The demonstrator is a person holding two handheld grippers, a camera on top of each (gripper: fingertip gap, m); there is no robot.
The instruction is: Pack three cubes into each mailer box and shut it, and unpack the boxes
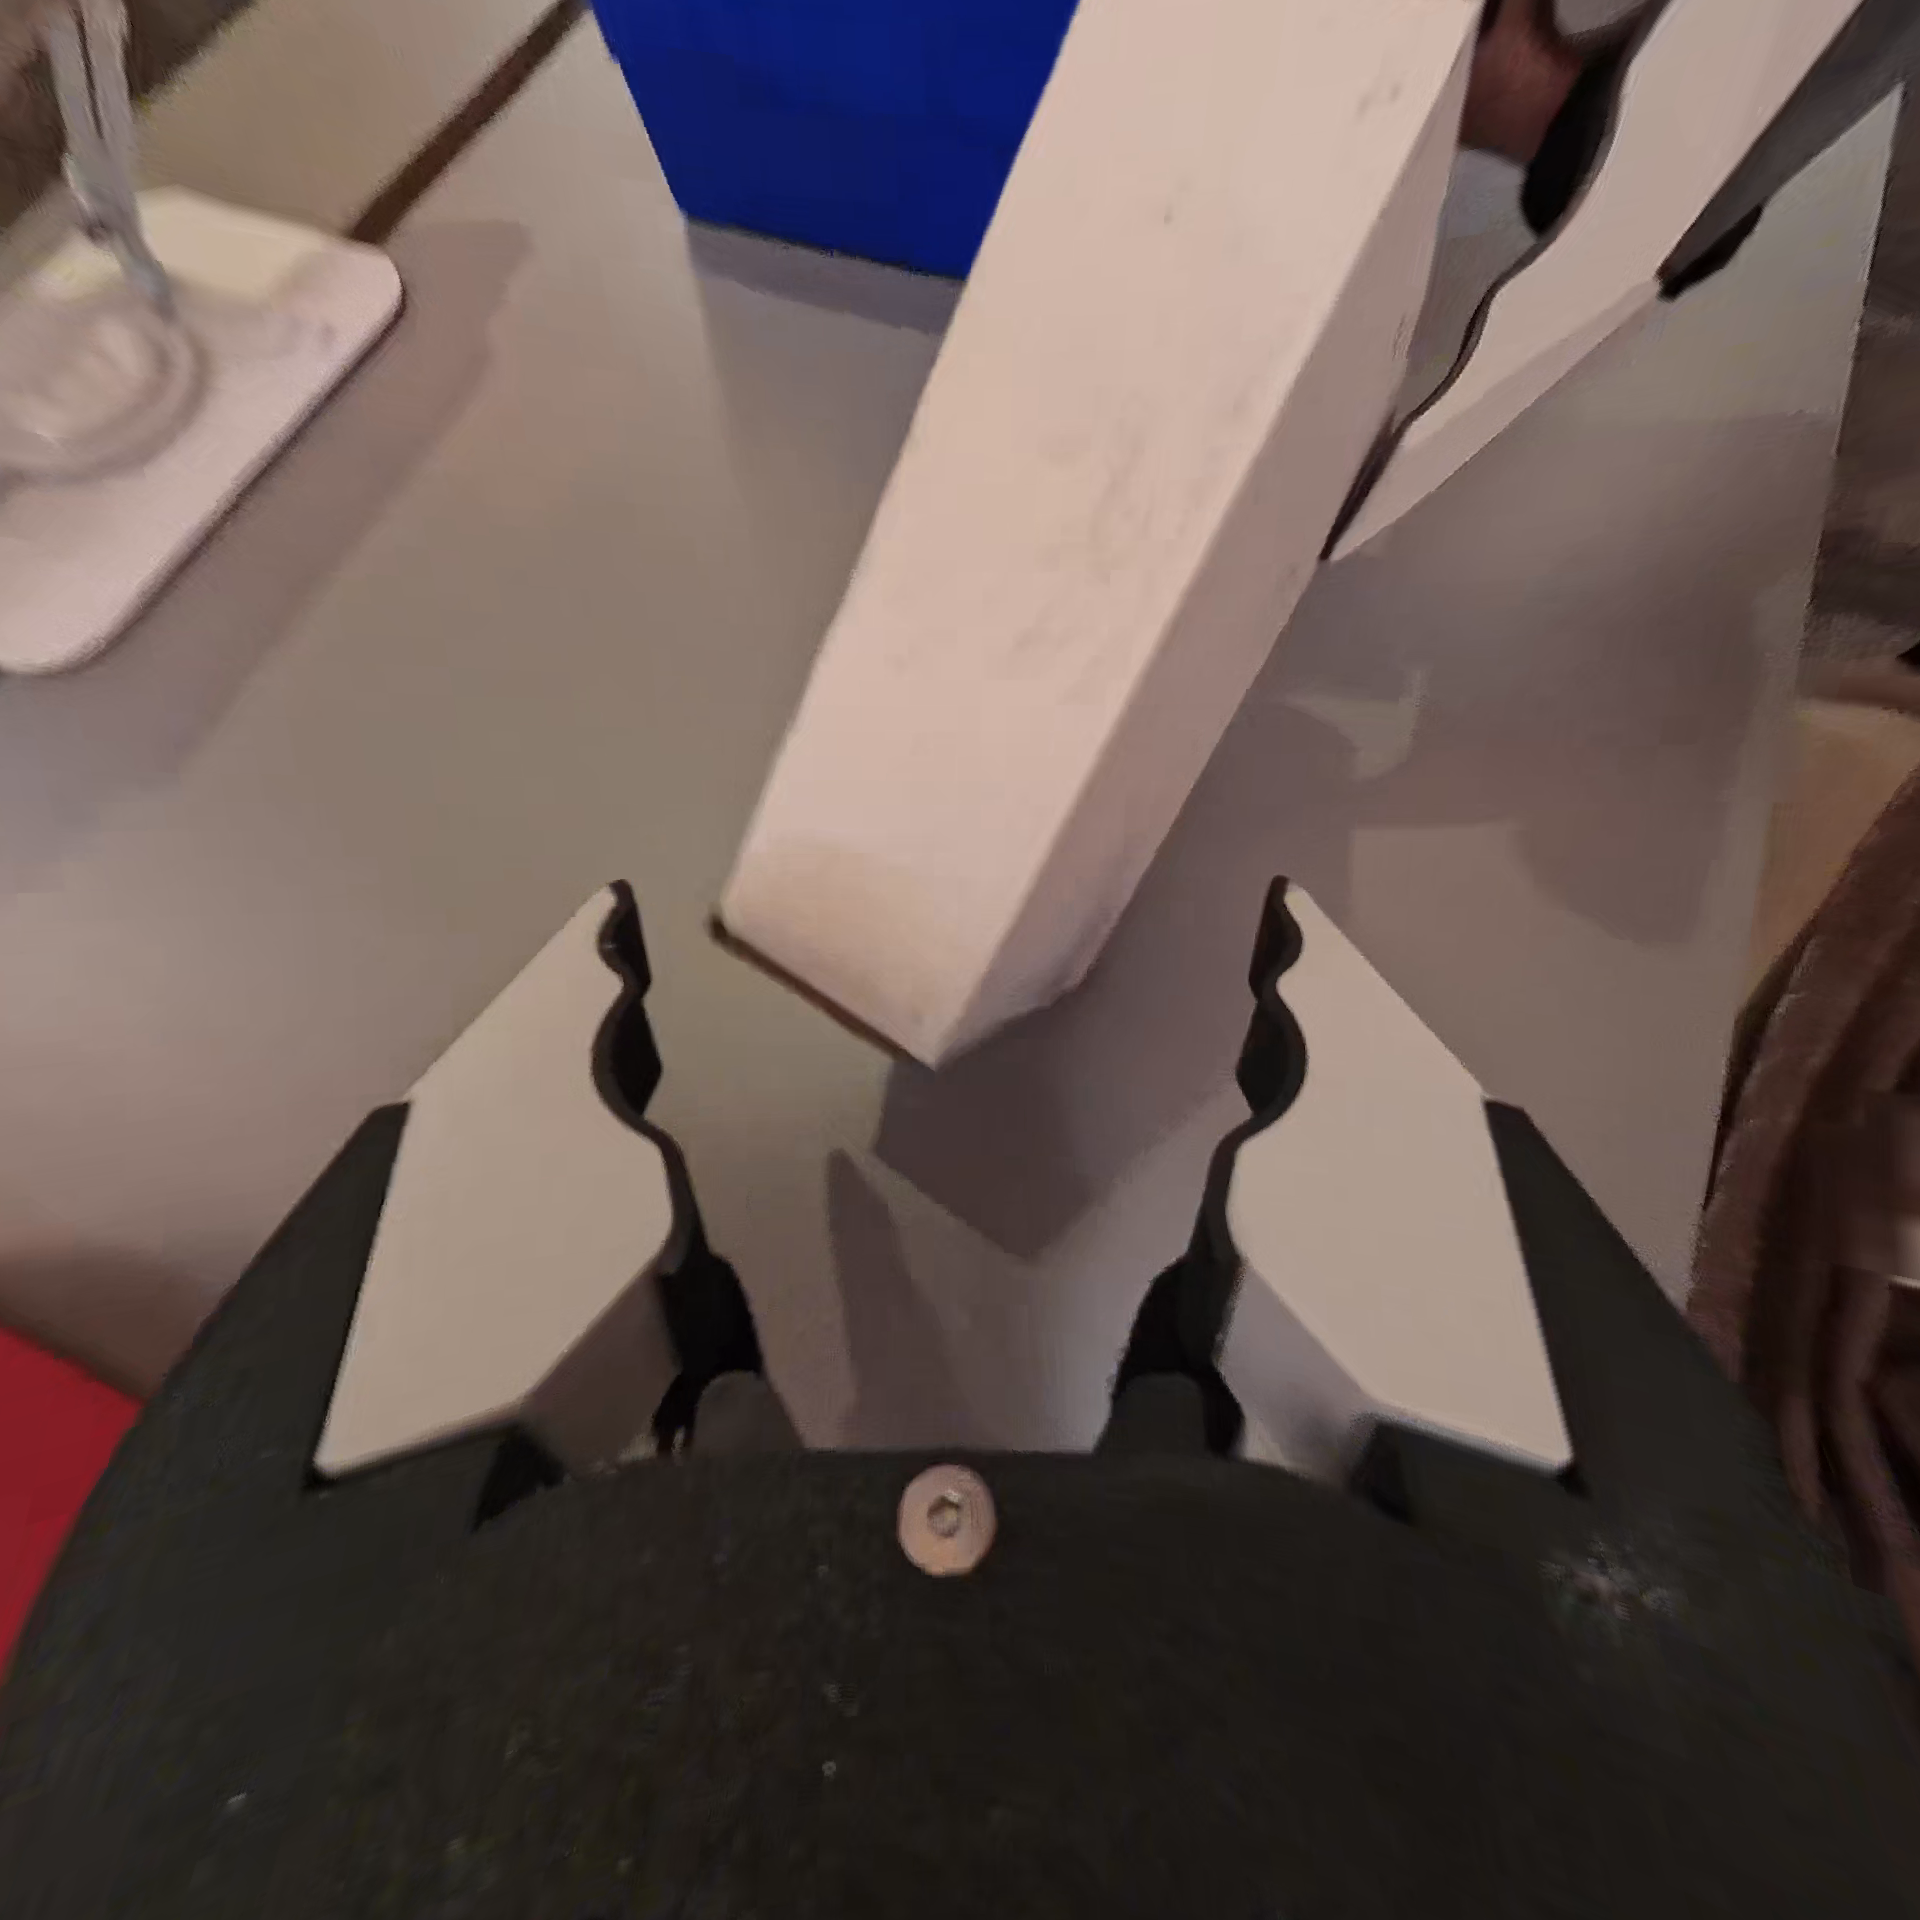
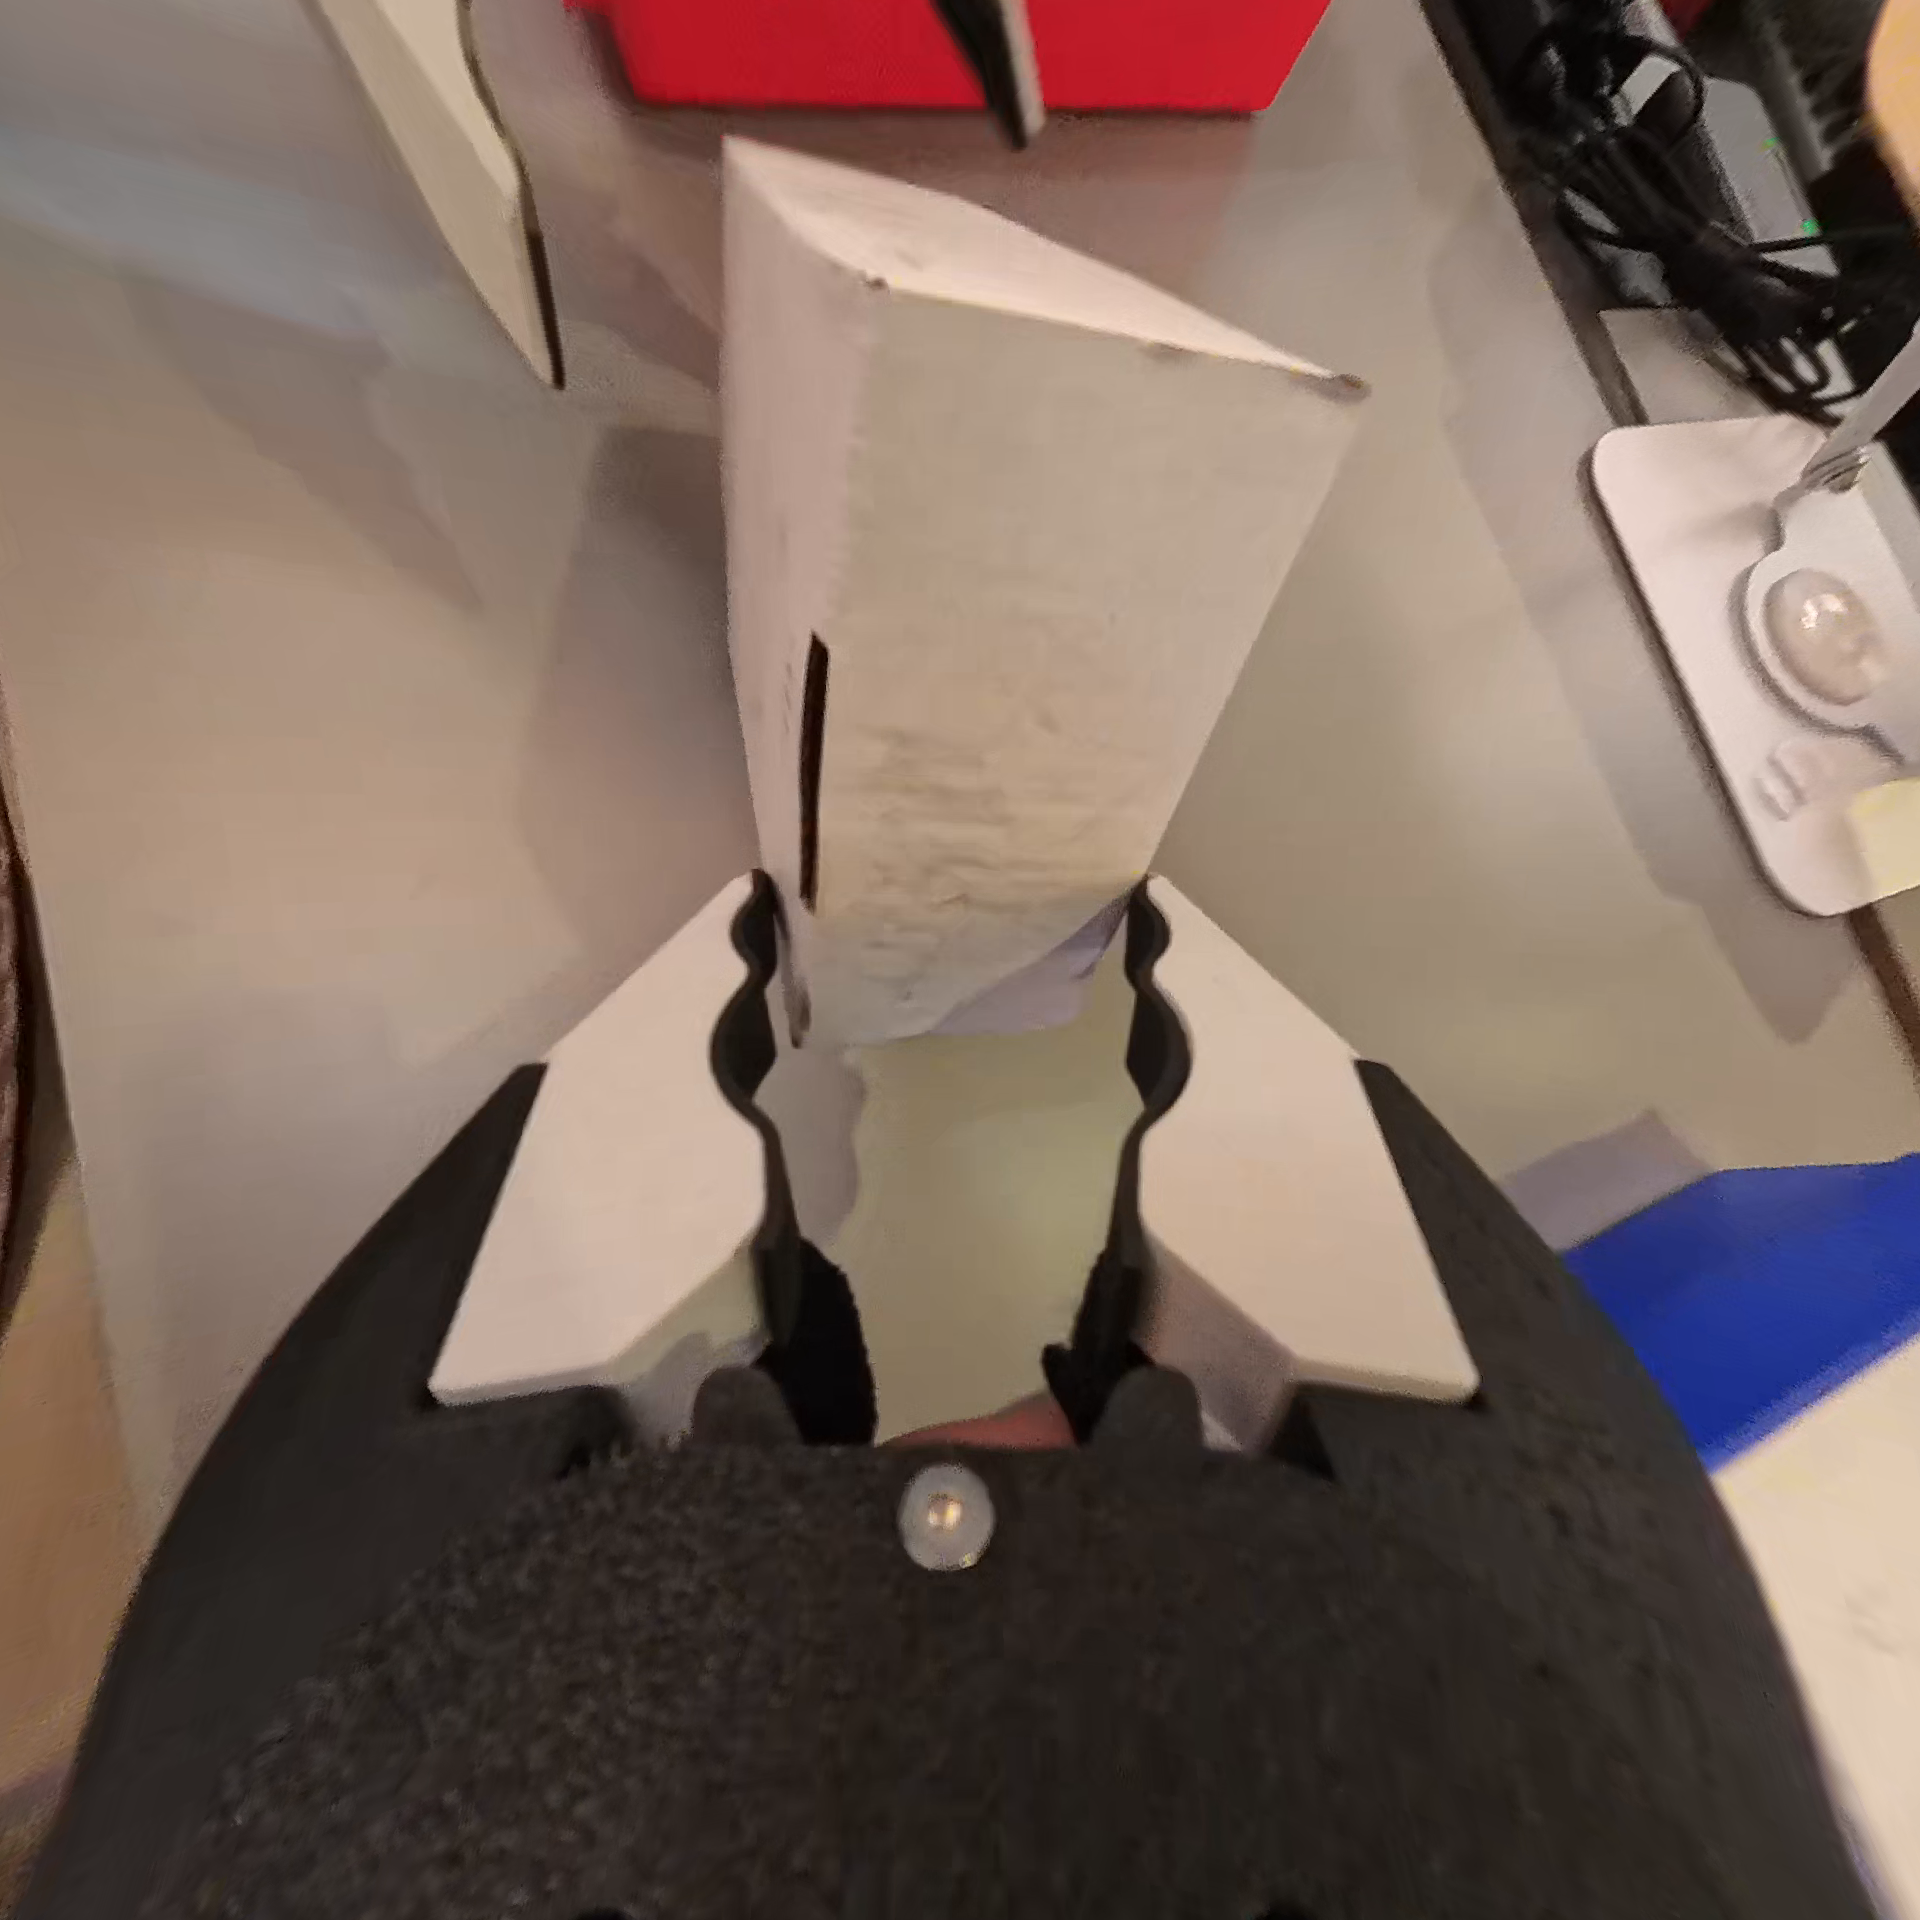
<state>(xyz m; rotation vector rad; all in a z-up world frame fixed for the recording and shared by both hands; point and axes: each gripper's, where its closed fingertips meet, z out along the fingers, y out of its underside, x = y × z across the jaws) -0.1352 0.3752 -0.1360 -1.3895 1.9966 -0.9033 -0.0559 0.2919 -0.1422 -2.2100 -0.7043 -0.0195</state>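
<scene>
Left wrist view shows the left tongs (image 1: pixel 951 935) spread wide and empty, with one lower corner of a closed white mailer box (image 1: pixel 1122 499) hanging just ahead of the gap between the fingers. The box is tilted and its near corner appears to sit clear of the grey desk (image 1: pixel 312 883), throwing a shadow beneath it. At its far upper end the right tongs (image 1: pixel 1558 343) seem to bear on its edge.

In the right wrist view, the same mailer box (image 2: pixel 997 582) fills the centre, one end lying between the spread fingers. The left finger (image 2: pixel 644 1091) appears to touch the box wall beside a dark slot, while a narrow gap shows at the right finger; motion blur leaves it unclear whether this is a real pinch or only a loose cradle. A red bin (image 2: pixel 935 52) stands beyond the box, a blue bin (image 2: pixel 1745 1299) lies to the near right, and a white lamp base (image 2: pixel 1745 644) sits on the desk further right. No cubes are visible.

The step in hand looks like carrying or turning a shut box. To do it well, the left tongs should probably come in squarely on the free corner and close on flat walls, not on an edge, so the box cannot pivot. Lowering it level would keep the lid from springing.
</scene>
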